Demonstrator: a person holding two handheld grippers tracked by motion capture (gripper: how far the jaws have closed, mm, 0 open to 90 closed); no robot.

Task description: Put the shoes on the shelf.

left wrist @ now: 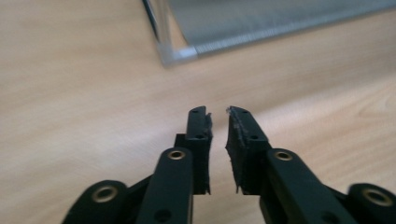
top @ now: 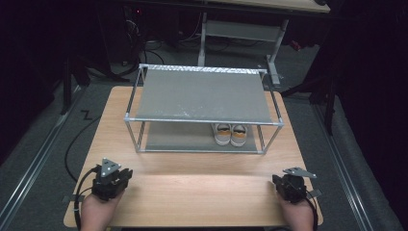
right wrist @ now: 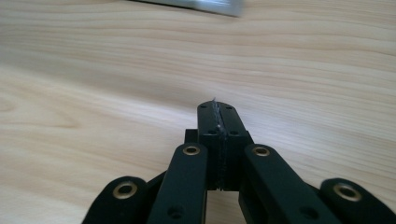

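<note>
- Pale wood grain covers the table [top: 192,187], which stands on a grey floor with dark cables trailing at its left side.
- A two-tier rack [top: 202,96] of silvery tubes and grey shelves stands on the far half of the table, its top shelf bare.
- A pair of white shoes [top: 230,134] with yellowish trim sits side by side on the lower shelf, toward the rack's right end, toes facing the person; the top shelf overhangs them and the front right post stands just beside them.
- The left gripper [top: 111,179] rests near the table's front left corner, well apart from the rack; in the left gripper view its jaws stand slightly parted with a narrow gap, nothing between them, and the rack's corner lies ahead.
- The right gripper [top: 292,185] rests near the front right corner; in the right gripper view its jaws are pressed together on nothing.
</note>
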